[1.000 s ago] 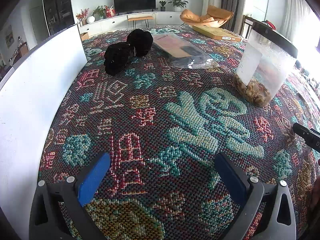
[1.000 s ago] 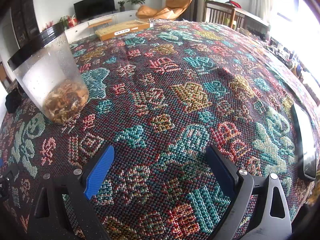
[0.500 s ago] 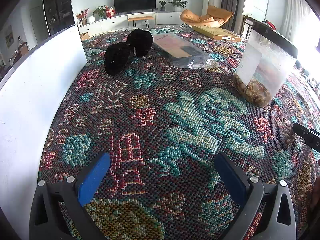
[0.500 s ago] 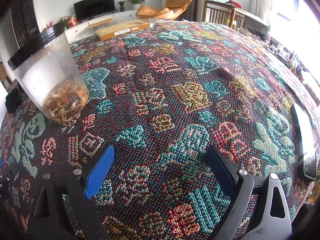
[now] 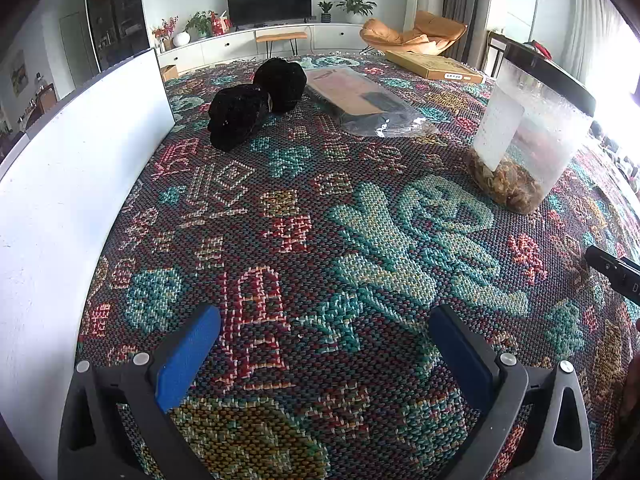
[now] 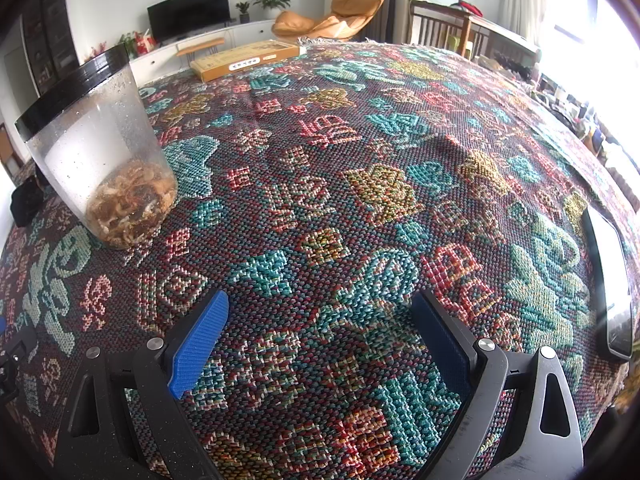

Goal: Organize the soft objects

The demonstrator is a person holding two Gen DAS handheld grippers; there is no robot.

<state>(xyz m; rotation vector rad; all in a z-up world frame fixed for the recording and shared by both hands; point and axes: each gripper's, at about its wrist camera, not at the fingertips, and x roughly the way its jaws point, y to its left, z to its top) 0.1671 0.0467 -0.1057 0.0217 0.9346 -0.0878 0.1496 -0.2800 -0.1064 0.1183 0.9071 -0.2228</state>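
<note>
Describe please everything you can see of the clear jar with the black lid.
The jar is a tall container of clear, slightly cloudy plastic, wider at the top, closed with a black lid. It stands upright on the patterned woven cloth. Only the bottom part is filled, with brownish dried pieces; the rest looks empty, with specks on the inside wall. In the left wrist view a white label shows on its side. Nothing but the cloth touches it, and both grippers are away from it.

The phone [image 6: 608, 280] is cut off by the right edge.
</note>
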